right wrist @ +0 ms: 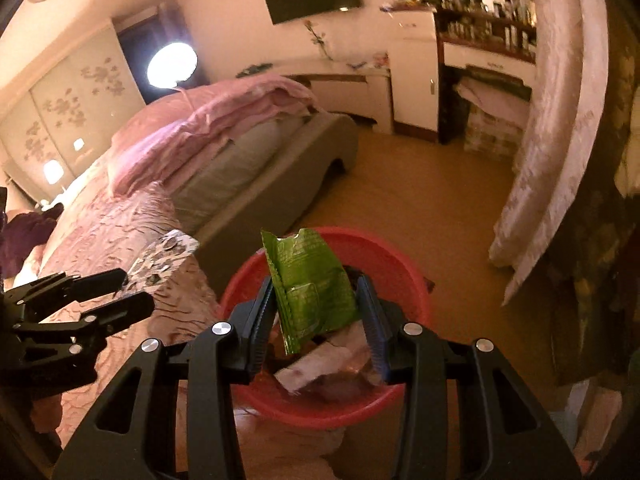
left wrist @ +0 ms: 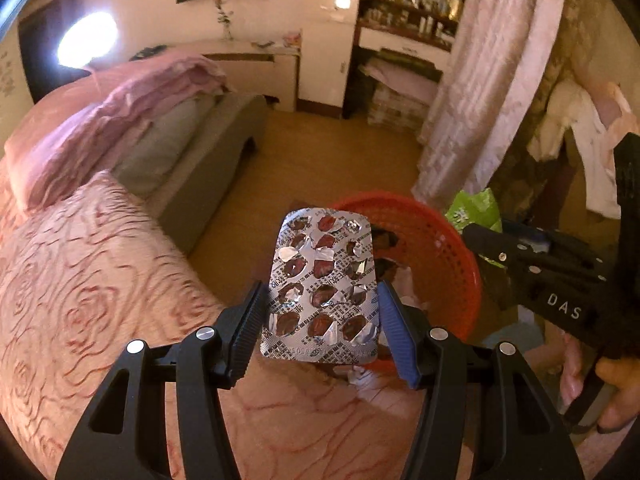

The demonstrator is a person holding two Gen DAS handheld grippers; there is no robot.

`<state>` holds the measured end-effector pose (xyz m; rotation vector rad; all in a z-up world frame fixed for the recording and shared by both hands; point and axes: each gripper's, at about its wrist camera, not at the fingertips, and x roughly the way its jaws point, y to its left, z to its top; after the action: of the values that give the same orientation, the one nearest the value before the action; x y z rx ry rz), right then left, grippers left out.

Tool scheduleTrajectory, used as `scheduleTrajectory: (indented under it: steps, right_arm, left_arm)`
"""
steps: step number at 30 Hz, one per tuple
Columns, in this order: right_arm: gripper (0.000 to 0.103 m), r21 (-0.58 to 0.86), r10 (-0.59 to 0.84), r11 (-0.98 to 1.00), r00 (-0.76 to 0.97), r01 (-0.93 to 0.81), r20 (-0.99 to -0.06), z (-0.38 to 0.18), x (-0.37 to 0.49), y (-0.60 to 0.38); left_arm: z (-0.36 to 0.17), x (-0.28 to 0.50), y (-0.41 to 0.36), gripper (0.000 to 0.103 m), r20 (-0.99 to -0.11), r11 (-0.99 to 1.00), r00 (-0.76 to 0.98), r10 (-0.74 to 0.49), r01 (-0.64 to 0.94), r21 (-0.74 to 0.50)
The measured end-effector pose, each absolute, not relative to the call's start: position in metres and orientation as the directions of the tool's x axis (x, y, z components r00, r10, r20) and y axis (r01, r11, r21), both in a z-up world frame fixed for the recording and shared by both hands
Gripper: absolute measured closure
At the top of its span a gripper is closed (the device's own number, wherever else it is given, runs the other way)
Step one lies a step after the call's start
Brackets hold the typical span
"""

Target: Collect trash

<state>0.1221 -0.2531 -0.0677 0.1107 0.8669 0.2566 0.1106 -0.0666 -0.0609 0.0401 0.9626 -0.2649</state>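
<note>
My left gripper (left wrist: 320, 316) is shut on an empty silver pill blister pack (left wrist: 322, 280) and holds it upright at the near left rim of a red plastic basket (left wrist: 440, 248). My right gripper (right wrist: 320, 320) is shut on a crumpled green wrapper (right wrist: 312, 284) and holds it over the red basket (right wrist: 384, 256), which has paper scraps inside. The right gripper (left wrist: 520, 256) shows at the right of the left wrist view with the green wrapper (left wrist: 476, 208). The left gripper (right wrist: 120, 292) with the blister pack (right wrist: 164, 252) shows at the left of the right wrist view.
A bed with a pink rose-patterned cover (left wrist: 100, 280) lies on the left beside the basket. A pale curtain (left wrist: 492, 80) and hanging clothes (left wrist: 580, 140) are on the right. Wooden floor (right wrist: 420, 200) stretches behind the basket to a desk and shelves (right wrist: 480, 48).
</note>
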Motion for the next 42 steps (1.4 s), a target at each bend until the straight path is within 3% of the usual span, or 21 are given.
scheduleTrajectory:
  steps: [3,7,10,14,19,22,29,42]
  right_arm:
    - [0.062,0.206,0.266,0.964,0.602,-0.168,-0.753,-0.078,0.129,-0.256]
    - [0.052,0.225,0.271,0.963,0.586,-0.151,-0.764,-0.086,0.135,-0.258]
    - [0.042,0.240,0.272,0.961,0.588,-0.134,-0.762,-0.085,0.136,-0.261]
    - [0.039,0.241,0.261,0.964,0.593,-0.115,-0.761,-0.083,0.133,-0.265]
    - [0.019,0.237,0.232,0.968,0.630,-0.078,-0.741,-0.075,0.120,-0.268]
    - [0.012,0.230,0.225,0.970,0.650,-0.079,-0.726,-0.069,0.111,-0.265]
    - [0.007,0.199,0.213,0.975,0.688,-0.101,-0.694,-0.052,0.088,-0.251]
    - [0.007,0.164,0.230,0.973,0.755,-0.163,-0.613,-0.023,0.050,-0.227]
  left_arm:
    - [-0.071,0.120,-0.075,0.048,-0.830,0.962,0.513,-0.218,0.258,-0.093]
    - [-0.079,0.130,-0.075,0.047,-0.844,0.956,0.477,-0.246,0.262,-0.131]
    - [-0.079,0.132,-0.073,0.035,-0.843,0.954,0.469,-0.264,0.256,-0.156]
    - [-0.072,0.130,-0.068,0.032,-0.834,0.956,0.485,-0.262,0.248,-0.157]
    - [-0.052,0.117,-0.060,0.028,-0.805,0.970,0.556,-0.206,0.222,-0.094]
    - [-0.040,0.107,-0.055,0.024,-0.780,0.980,0.605,-0.160,0.195,-0.050]
    - [-0.021,0.078,-0.040,0.021,-0.728,0.996,0.685,-0.037,0.083,0.028]
    - [-0.009,0.041,-0.008,0.013,-0.698,0.999,0.716,-0.008,-0.020,-0.032]
